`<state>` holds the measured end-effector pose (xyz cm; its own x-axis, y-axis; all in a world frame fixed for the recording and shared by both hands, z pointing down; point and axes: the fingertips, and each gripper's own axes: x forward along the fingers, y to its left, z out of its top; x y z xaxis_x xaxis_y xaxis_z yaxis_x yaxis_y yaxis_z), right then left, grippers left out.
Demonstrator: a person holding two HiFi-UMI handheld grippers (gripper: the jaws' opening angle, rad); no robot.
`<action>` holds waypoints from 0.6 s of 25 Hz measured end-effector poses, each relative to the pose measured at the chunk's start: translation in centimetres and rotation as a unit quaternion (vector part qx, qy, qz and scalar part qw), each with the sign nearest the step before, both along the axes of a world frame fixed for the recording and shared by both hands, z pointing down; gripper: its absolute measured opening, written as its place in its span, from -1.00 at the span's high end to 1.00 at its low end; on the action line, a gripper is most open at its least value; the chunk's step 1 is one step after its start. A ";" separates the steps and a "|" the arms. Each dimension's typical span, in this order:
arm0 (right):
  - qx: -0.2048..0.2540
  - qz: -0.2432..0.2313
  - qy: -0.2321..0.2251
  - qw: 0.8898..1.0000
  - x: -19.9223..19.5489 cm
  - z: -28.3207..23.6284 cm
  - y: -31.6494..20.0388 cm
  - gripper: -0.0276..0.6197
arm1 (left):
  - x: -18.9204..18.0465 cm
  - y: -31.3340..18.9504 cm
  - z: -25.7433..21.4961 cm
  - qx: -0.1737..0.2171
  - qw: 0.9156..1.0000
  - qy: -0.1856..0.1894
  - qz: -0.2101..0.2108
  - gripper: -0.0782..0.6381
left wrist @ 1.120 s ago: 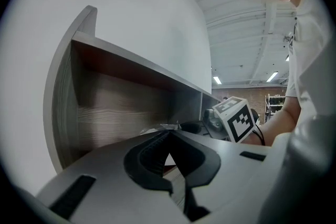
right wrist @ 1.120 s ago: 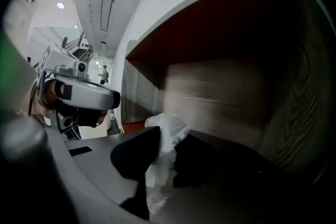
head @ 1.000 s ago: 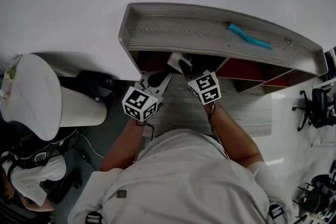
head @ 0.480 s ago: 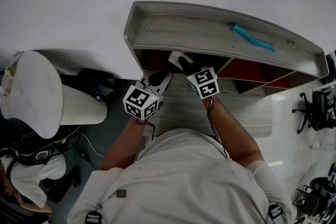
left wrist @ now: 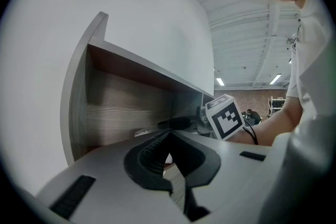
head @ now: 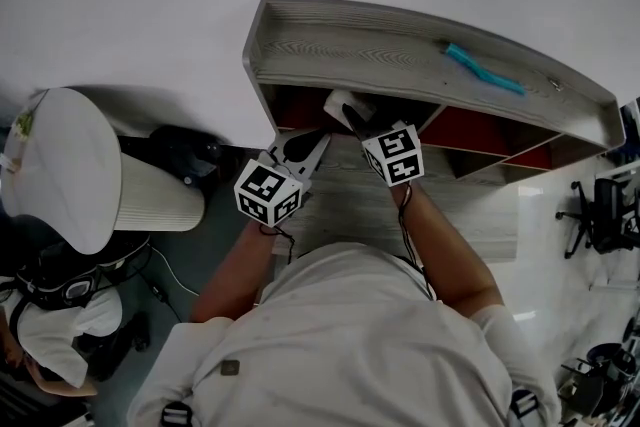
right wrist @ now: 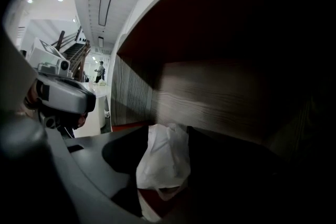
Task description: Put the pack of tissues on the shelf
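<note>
The white pack of tissues (head: 343, 102) (right wrist: 163, 157) lies inside the left compartment of the wooden shelf (head: 400, 55), on its floor near the wood-grain back wall. My right gripper (head: 352, 118) (right wrist: 167, 135) reaches into that compartment with the pack between its jaws, and the jaws are opening. My left gripper (head: 318, 137) (left wrist: 169, 135) hovers just left of it at the compartment's mouth, shut and empty. The right gripper's marker cube (left wrist: 226, 117) shows in the left gripper view.
A teal object (head: 483, 70) lies on the shelf's top board. Red back panels (head: 470, 133) line the compartments to the right. A white round table (head: 60, 175) stands at the left and an office chair (head: 600, 205) at the far right.
Both grippers stay at the compartment's mouth. The right gripper and the pack sit slightly deeper under the top board than a second ago.
</note>
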<state>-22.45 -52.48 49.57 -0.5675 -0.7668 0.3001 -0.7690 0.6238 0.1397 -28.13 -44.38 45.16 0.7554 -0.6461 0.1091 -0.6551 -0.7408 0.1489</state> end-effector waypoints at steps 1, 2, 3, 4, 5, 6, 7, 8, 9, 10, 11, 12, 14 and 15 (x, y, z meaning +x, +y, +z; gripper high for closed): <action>0.003 0.002 -0.003 1.000 0.1 -0.4 0.2 0.20 | 0.0 0.2 -0.1 0.001 1.000 0.000 -0.001 0.74; 0.006 0.003 -0.005 1.000 0.3 -0.7 0.4 0.19 | 0.0 0.4 -0.2 0.001 1.000 0.000 -0.001 0.74; 0.009 0.004 -0.007 1.000 0.4 -1.0 0.6 0.18 | 0.0 0.7 -0.3 0.002 1.000 0.000 -0.002 0.74; 0.011 0.005 -0.009 1.000 0.5 -1.3 0.9 0.18 | 0.1 0.9 -0.4 0.002 1.000 0.000 -0.002 0.74; 0.014 0.005 -0.010 1.000 0.6 -1.6 1.1 0.18 | 0.1 1.1 -0.5 0.003 1.000 -0.001 -0.003 0.74; 0.017 0.005 -0.011 1.000 0.8 -1.8 1.3 0.18 | 0.2 1.3 -0.6 0.004 1.000 -0.002 -0.003 0.74; 0.018 0.004 -0.012 1.000 0.9 -1.9 1.5 0.18 | 0.3 1.5 -0.7 0.005 1.000 -0.003 -0.003 0.74; 0.020 0.004 -0.014 1.000 1.0 -2.1 1.7 0.18 | 0.5 1.8 -0.8 0.006 1.000 -0.004 -0.003 0.74; 0.021 0.003 -0.015 1.000 1.1 -2.2 1.9 0.18 | 0.6 2.0 -0.9 0.007 1.000 -0.004 -0.003 0.74; 0.022 0.002 -0.016 1.000 1.2 -2.4 2.2 0.18 | 0.7 2.3 -1.0 0.008 1.000 -0.004 -0.004 0.74; 0.023 0.001 -0.016 1.000 1.2 -2.6 2.5 0.18 | 0.7 2.5 -1.2 0.009 1.000 -0.004 -0.004 0.74; 0.024 0.000 -0.017 1.000 1.3 -2.7 2.8 0.18 | 0.8 2.8 -1.4 0.010 1.000 -0.004 -0.006 0.74; 0.024 -0.003 -0.017 1.000 1.4 -2.9 3.4 0.18 | 0.9 3.3 -1.6 0.012 1.000 -0.005 -0.007 0.74; 0.024 -0.004 -0.017 1.000 1.4 -3.0 3.7 0.18 | 1.1 3.6 -1.6 0.012 1.000 -0.007 -0.007 0.74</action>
<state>-21.01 -48.76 46.60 -0.5831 -0.7752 0.2430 -0.7687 0.6233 0.1438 -27.08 -40.79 43.59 0.7444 -0.6598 0.1032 -0.6678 -0.7343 0.1222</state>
